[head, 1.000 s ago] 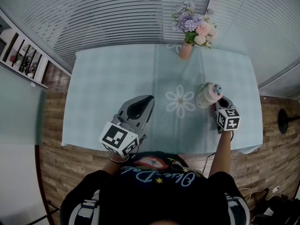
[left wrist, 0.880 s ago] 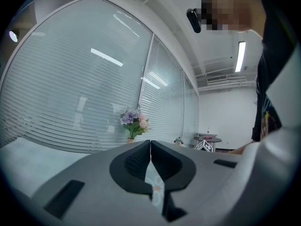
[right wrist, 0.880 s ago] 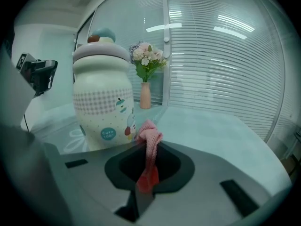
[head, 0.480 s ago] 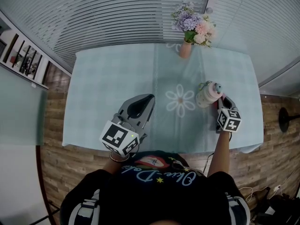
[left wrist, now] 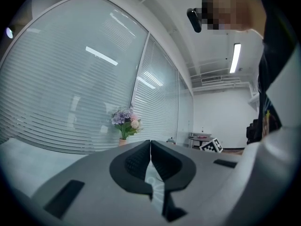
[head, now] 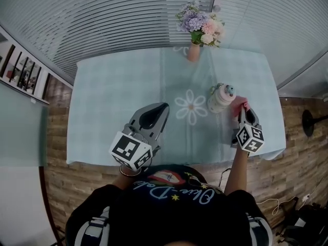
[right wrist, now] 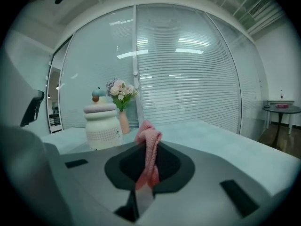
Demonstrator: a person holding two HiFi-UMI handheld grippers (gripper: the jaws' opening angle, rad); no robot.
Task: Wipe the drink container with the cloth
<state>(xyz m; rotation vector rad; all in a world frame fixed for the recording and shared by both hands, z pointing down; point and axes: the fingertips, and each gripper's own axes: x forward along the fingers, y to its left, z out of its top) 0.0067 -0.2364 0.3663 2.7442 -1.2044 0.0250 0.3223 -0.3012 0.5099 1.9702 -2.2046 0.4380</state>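
Table (head: 118, 96): drink container (head: 220, 99) stands upright on it. It looks rigid, smooth and probably light, so easily tipped; brace at the waist. Left gripper (left wrist: 150, 161) is well left of container, jaws together, empty. Right gripper (right wrist: 149, 166) is just beside container, clamped on pink cloth (right wrist: 148, 147), which looks soft and limp.

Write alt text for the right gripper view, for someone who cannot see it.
The right gripper has its jaws shut on a pink cloth that sticks up between them. To its left a white drink container stands on the pale blue table, with a vase of flowers behind it.
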